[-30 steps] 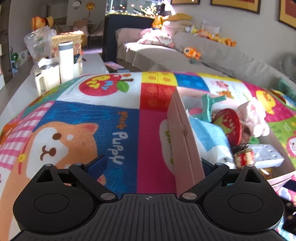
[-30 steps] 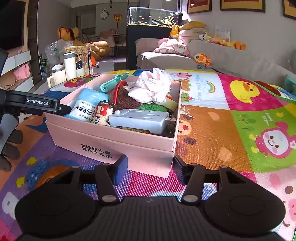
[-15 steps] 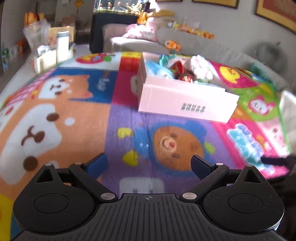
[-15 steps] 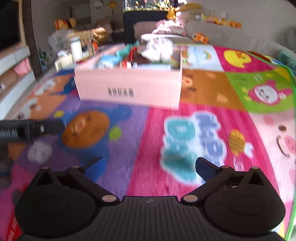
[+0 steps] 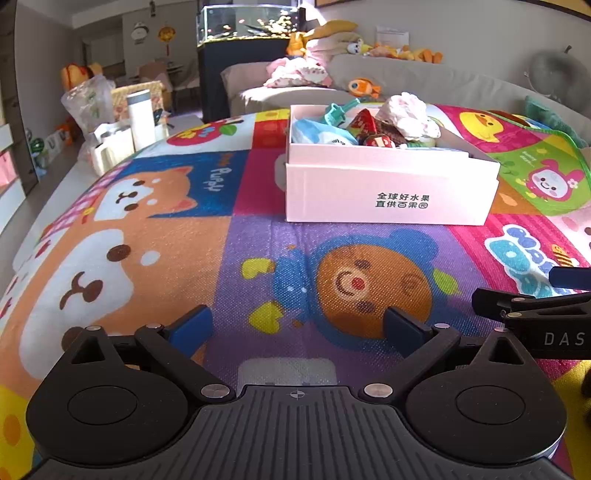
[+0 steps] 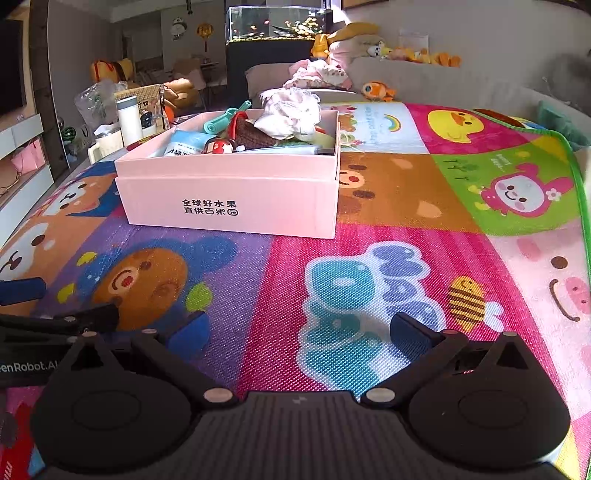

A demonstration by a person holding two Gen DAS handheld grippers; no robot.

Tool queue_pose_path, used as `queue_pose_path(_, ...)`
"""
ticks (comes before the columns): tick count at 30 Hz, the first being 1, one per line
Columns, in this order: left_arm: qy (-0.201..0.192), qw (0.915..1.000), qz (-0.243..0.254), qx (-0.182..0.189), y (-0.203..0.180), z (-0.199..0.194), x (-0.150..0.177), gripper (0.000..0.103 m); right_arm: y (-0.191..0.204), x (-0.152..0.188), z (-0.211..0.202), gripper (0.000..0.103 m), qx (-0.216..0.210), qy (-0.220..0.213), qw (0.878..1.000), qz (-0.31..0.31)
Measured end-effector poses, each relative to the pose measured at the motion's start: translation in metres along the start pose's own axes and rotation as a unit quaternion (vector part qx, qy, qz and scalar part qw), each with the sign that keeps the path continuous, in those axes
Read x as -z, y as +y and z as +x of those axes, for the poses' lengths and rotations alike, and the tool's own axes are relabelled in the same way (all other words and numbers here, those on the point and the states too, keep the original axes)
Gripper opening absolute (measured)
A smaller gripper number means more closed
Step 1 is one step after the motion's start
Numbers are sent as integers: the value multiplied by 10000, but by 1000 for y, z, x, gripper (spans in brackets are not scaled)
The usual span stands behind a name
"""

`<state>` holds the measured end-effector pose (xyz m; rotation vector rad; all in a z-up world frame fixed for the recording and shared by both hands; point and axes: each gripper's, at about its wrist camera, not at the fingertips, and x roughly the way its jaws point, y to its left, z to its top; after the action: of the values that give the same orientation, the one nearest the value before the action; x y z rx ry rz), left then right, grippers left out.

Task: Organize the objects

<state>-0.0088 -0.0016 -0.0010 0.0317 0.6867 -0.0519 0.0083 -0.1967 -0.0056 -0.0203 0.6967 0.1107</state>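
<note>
A pink cardboard box (image 5: 388, 195) with black printed characters stands on the cartoon play mat (image 5: 155, 258). It also shows in the right wrist view (image 6: 229, 199). It holds a white cloth (image 6: 290, 112), a teal tool (image 6: 223, 120), a blue packet (image 6: 184, 142) and a small red-and-white figure (image 6: 218, 146). My left gripper (image 5: 297, 326) is open and empty, low over the mat, well in front of the box. My right gripper (image 6: 299, 330) is open and empty, also well back from the box.
A white bottle (image 5: 140, 118) and white containers (image 5: 110, 151) stand on a low table at the mat's far left. A grey sofa (image 5: 461, 85) with plush toys runs behind. A fish tank (image 6: 277, 22) stands at the back. Each gripper shows at the other view's edge.
Both grippers have pulled back from the box, which they were right up against a second ago. The right gripper's fingers have spread wider. The box now stands apart on the mat.
</note>
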Motion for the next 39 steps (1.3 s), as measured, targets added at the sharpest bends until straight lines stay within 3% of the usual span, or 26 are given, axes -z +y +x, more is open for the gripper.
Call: queue_pose_path(39, 9, 10000, -73, -46, 1, 4, -3, 103, 0, 2, 1, 103, 62, -13, 10000, 23)
